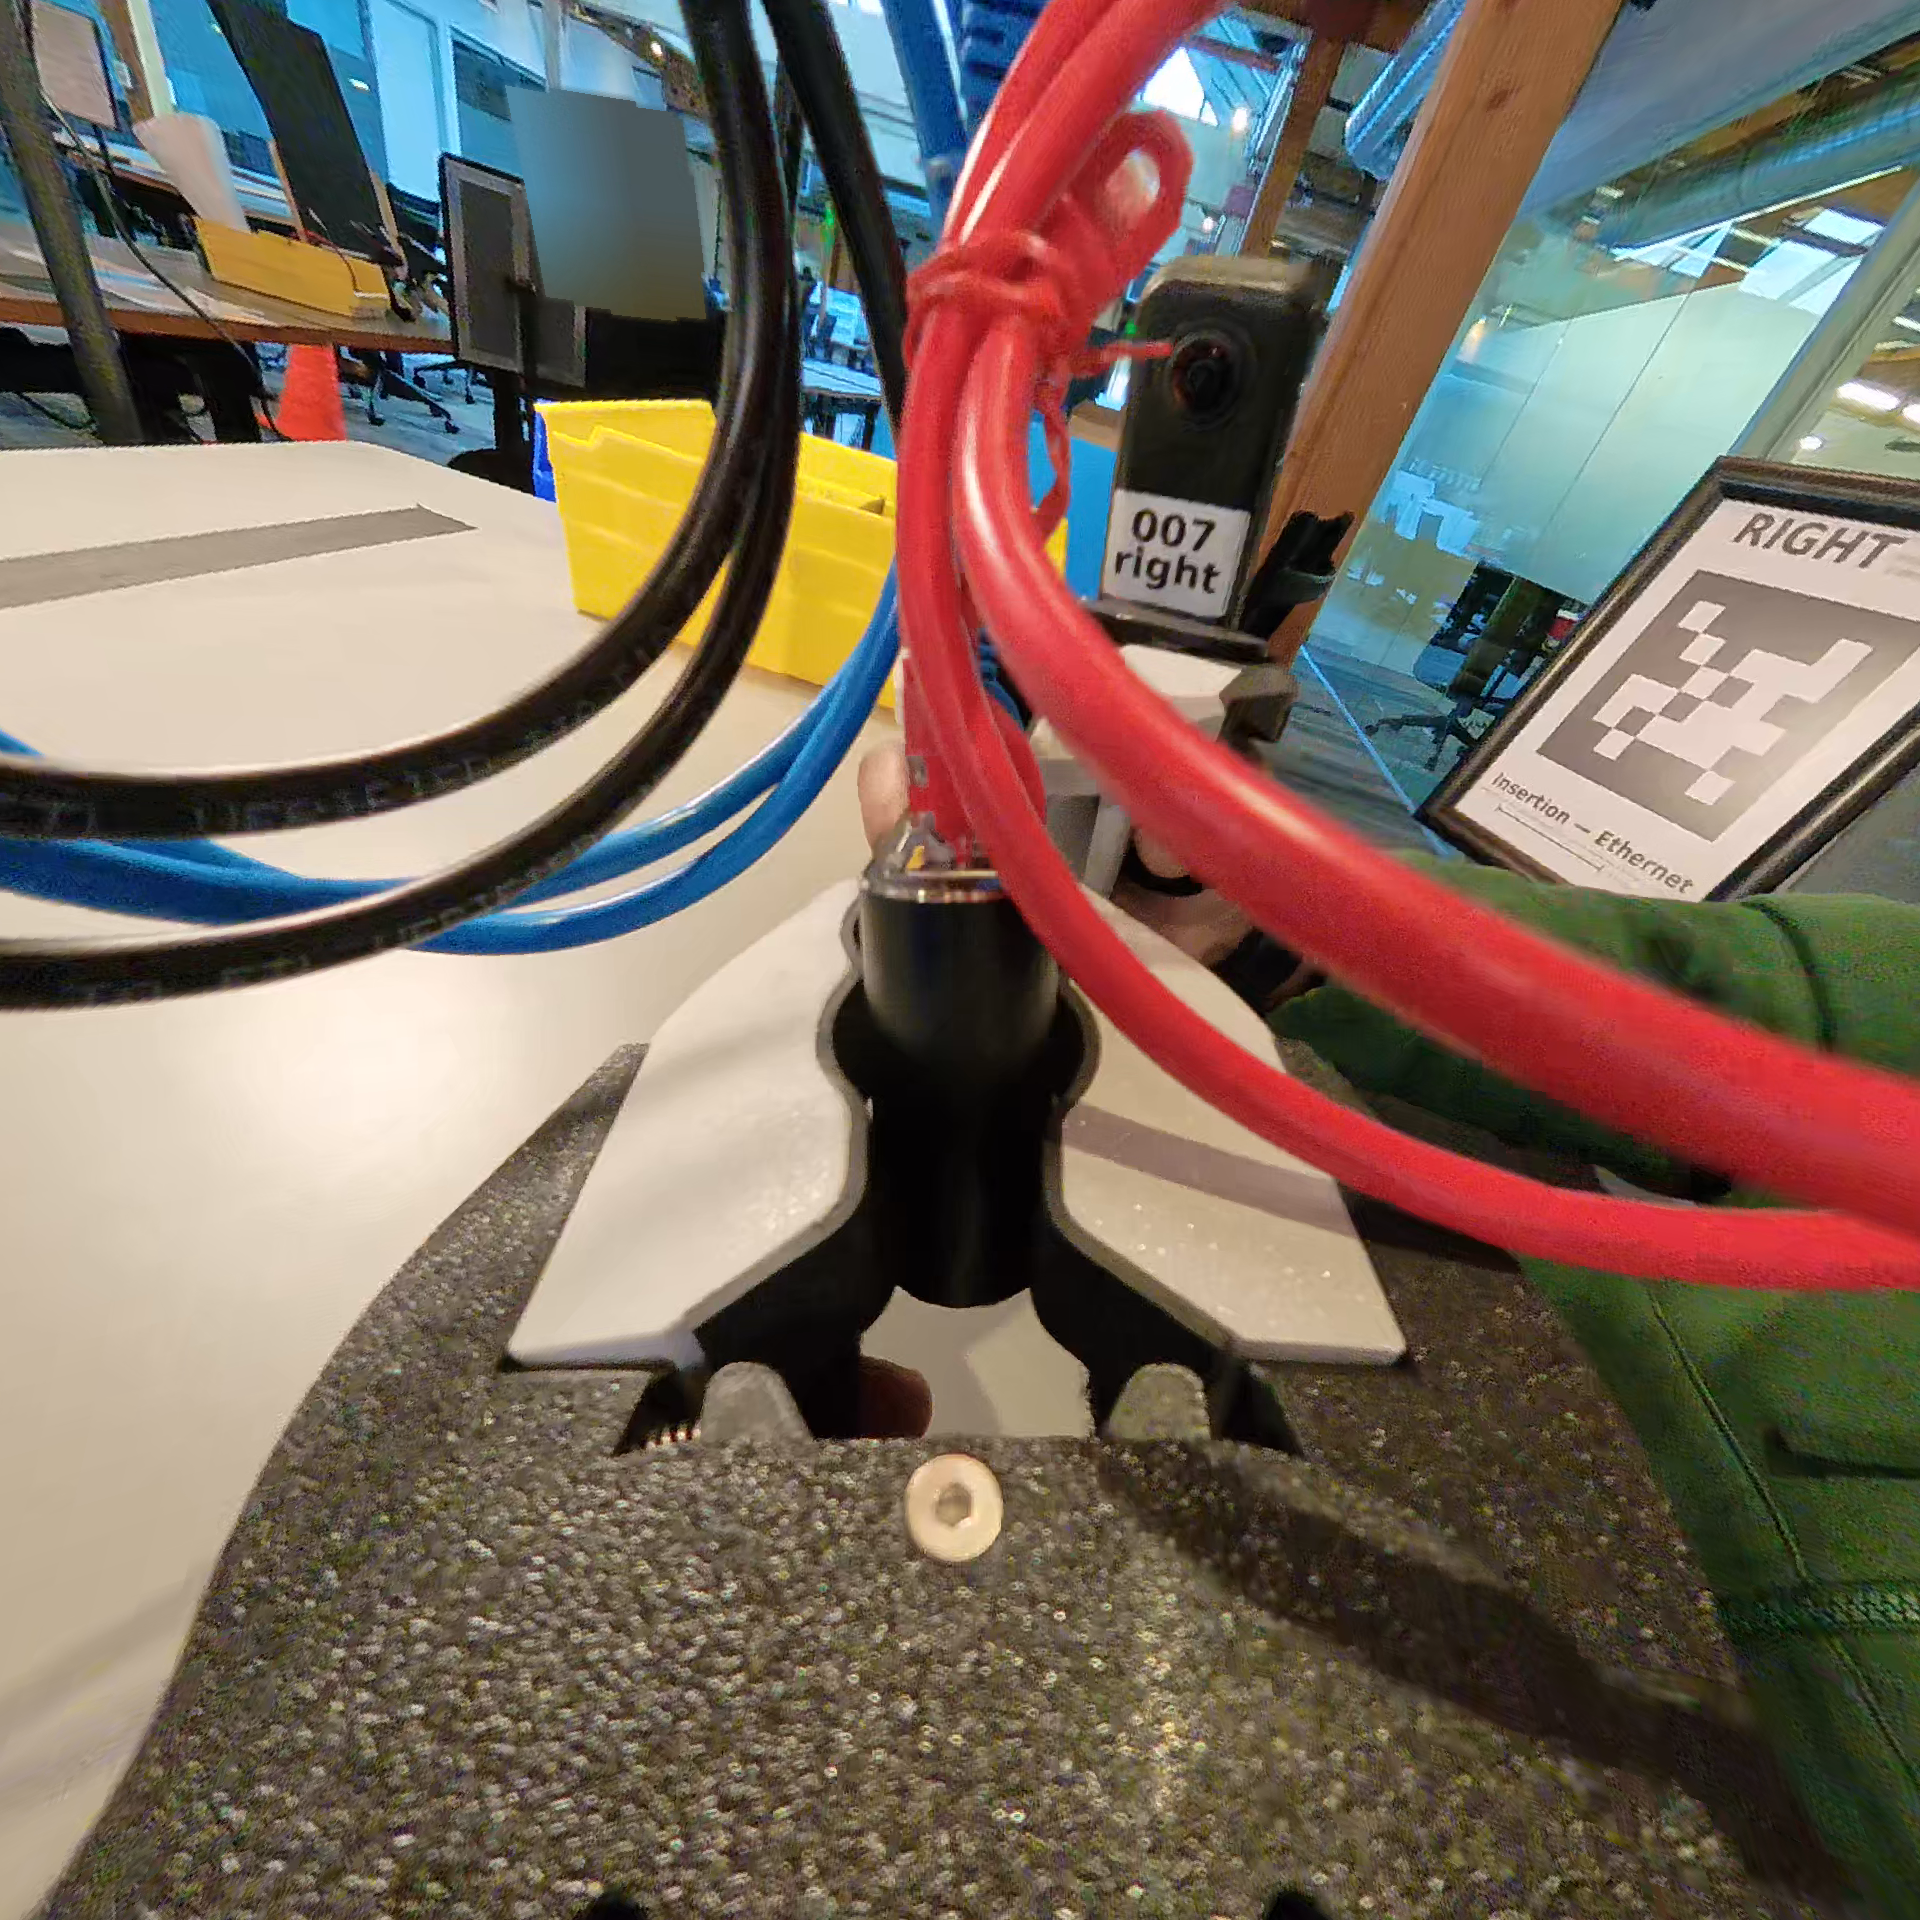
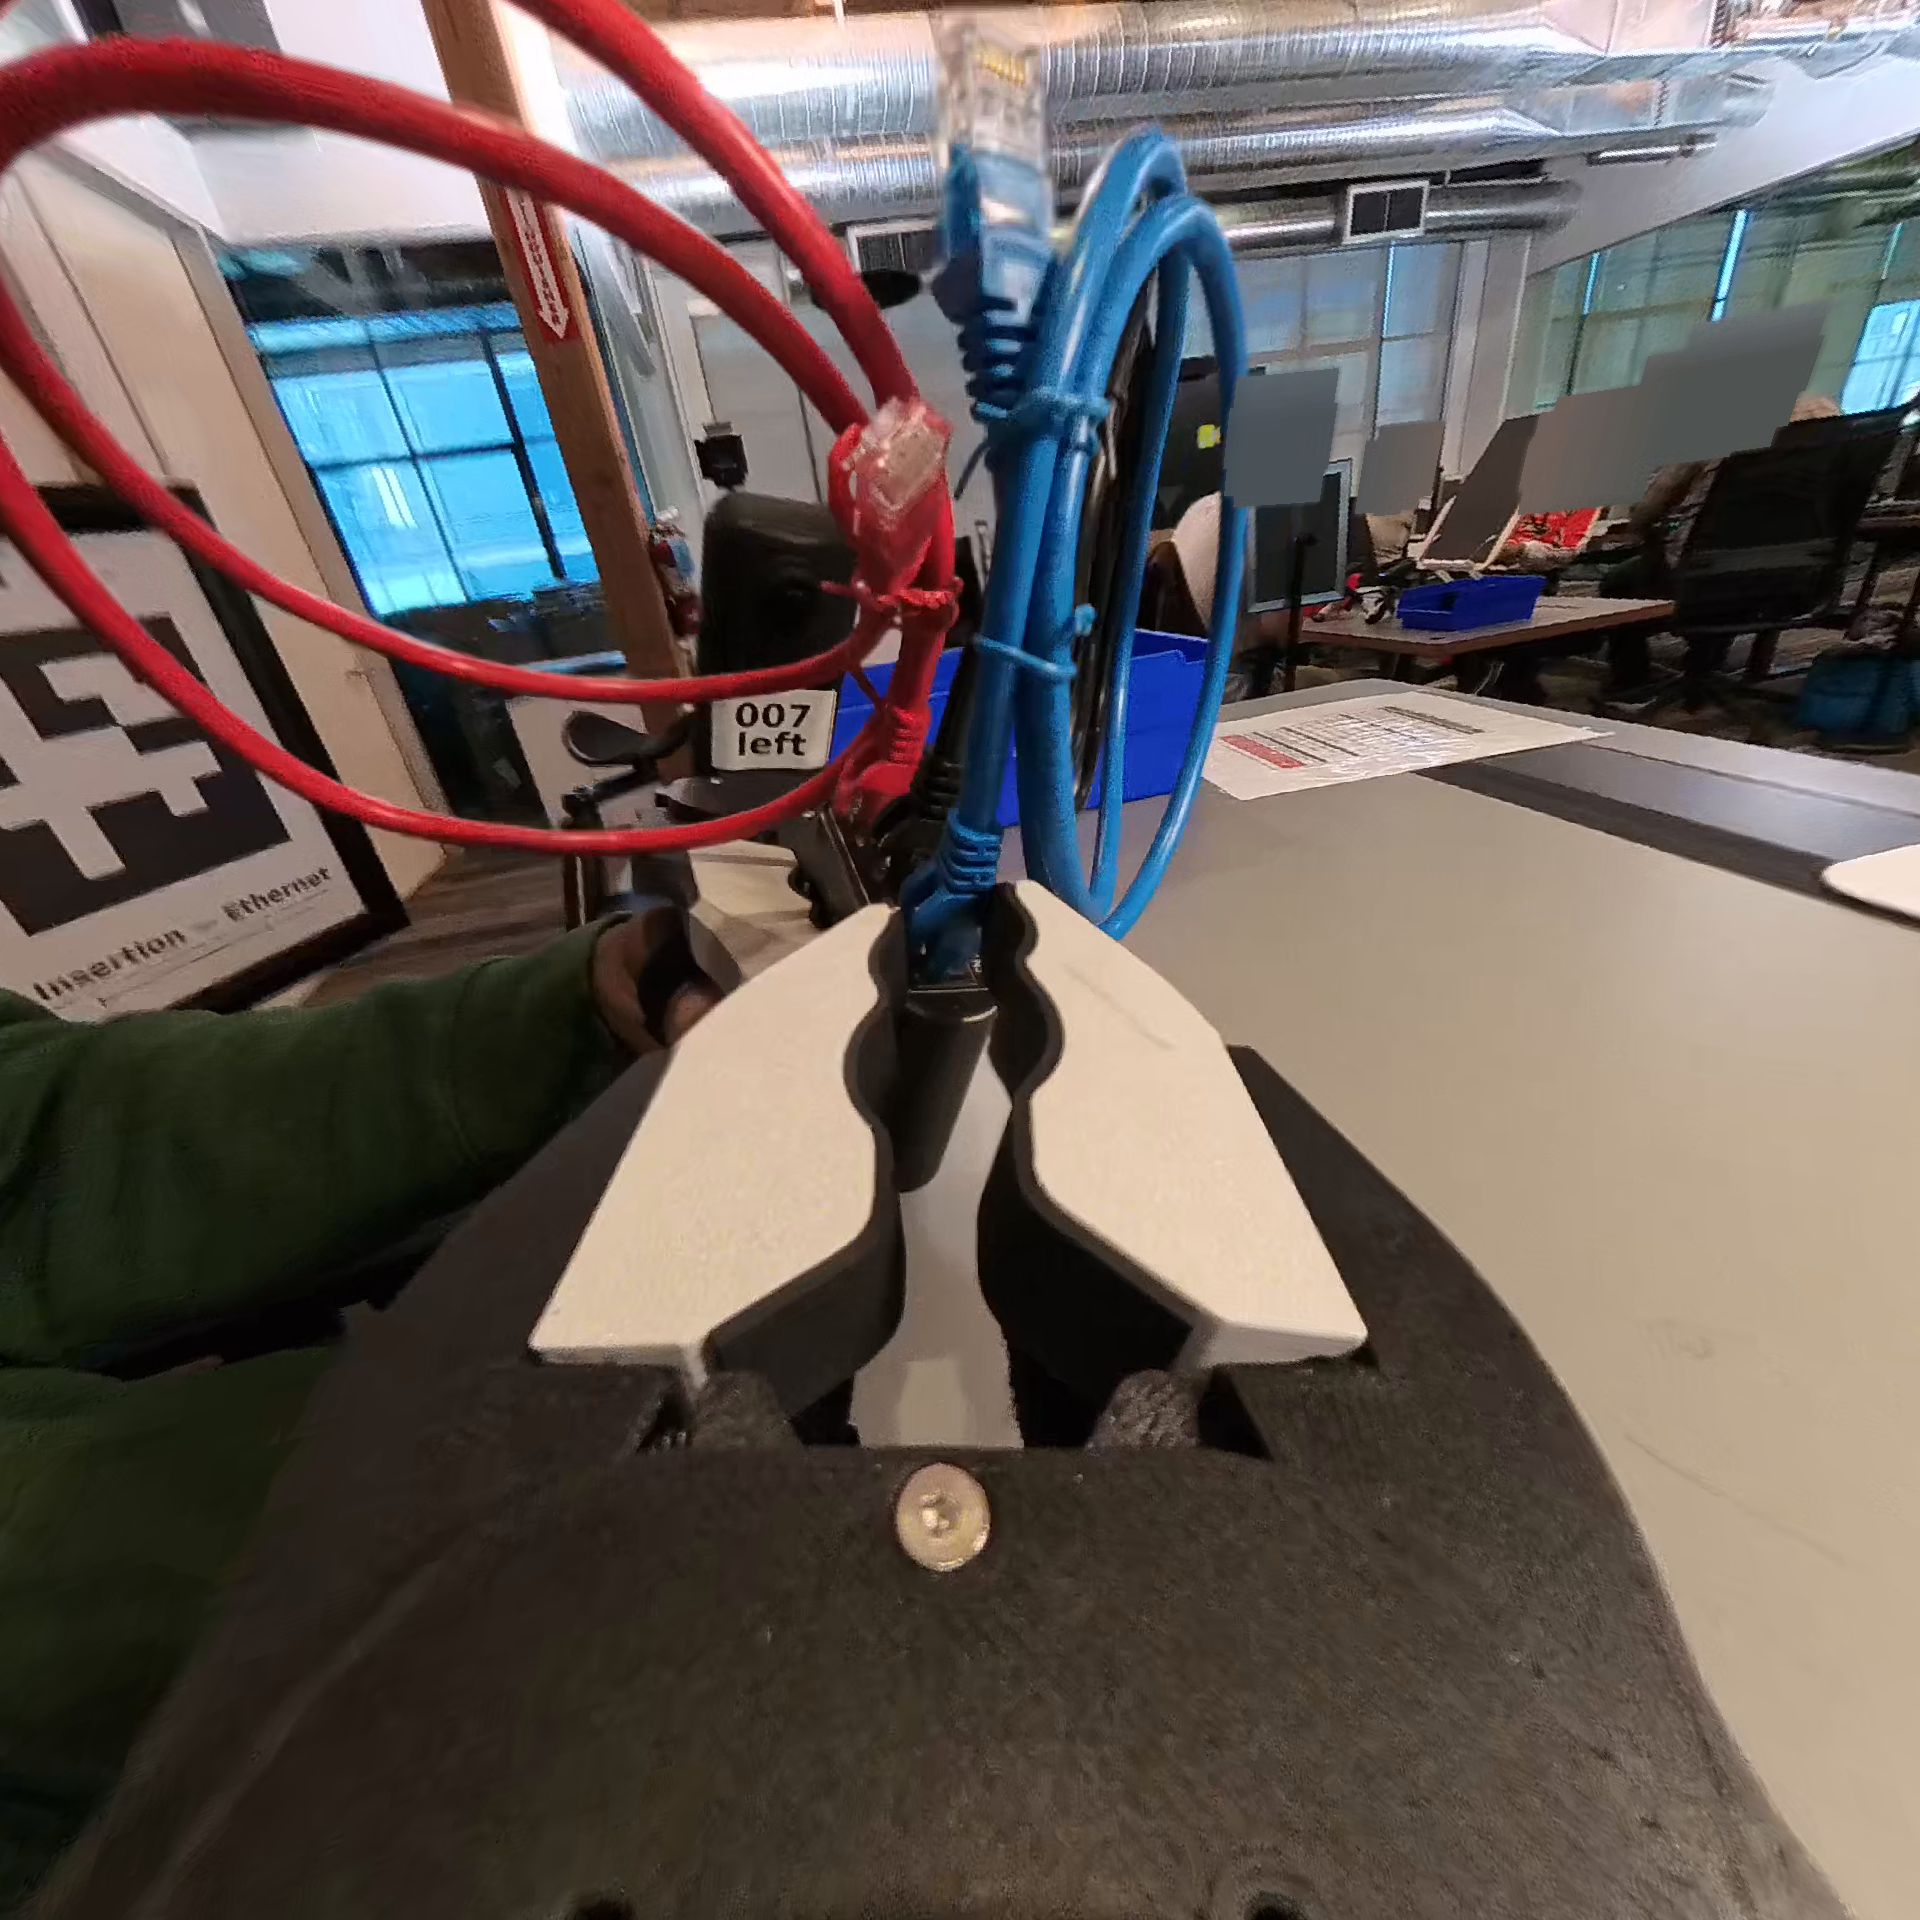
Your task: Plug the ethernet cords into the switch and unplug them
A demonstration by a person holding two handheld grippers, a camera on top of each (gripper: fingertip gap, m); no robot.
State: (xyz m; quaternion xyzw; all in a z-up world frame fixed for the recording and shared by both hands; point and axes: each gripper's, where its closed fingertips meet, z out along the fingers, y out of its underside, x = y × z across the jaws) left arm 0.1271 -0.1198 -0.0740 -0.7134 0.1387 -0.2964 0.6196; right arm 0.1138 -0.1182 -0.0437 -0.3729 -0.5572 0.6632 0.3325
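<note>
My left gripper [image 1: 961, 935] is shut on the end of a black switch [image 1: 956, 997], held above the table. A red cord [image 1: 1351, 914] is plugged into it at the top, and its loops rise tied in a bundle. Black cords [image 1: 727, 520] and blue cords [image 1: 623, 904] loop to the left. My right gripper [image 2: 951, 925] is shut on the same black switch [image 2: 935, 1081] from the opposite side, where a blue cord [image 2: 997, 675] is plugged in. A free blue plug [image 2: 997, 125] and a free red plug [image 2: 899, 457] hang above. Each gripper faces the other [image 1: 1081, 810] [image 2: 769, 623].
The grey table [image 1: 260, 1039] [image 2: 1558, 1039] lies below. A yellow bin [image 1: 665, 520] and a blue bin [image 2: 1143, 707] stand behind. A framed marker card [image 1: 1704, 707] [image 2: 125, 748] stands at the edge. A paper sheet [image 2: 1392, 738] lies far right. A green sleeve [image 1: 1766, 1351] [image 2: 260, 1143] is close. My two grippers' fingertips are within a few centimetres of each other.
</note>
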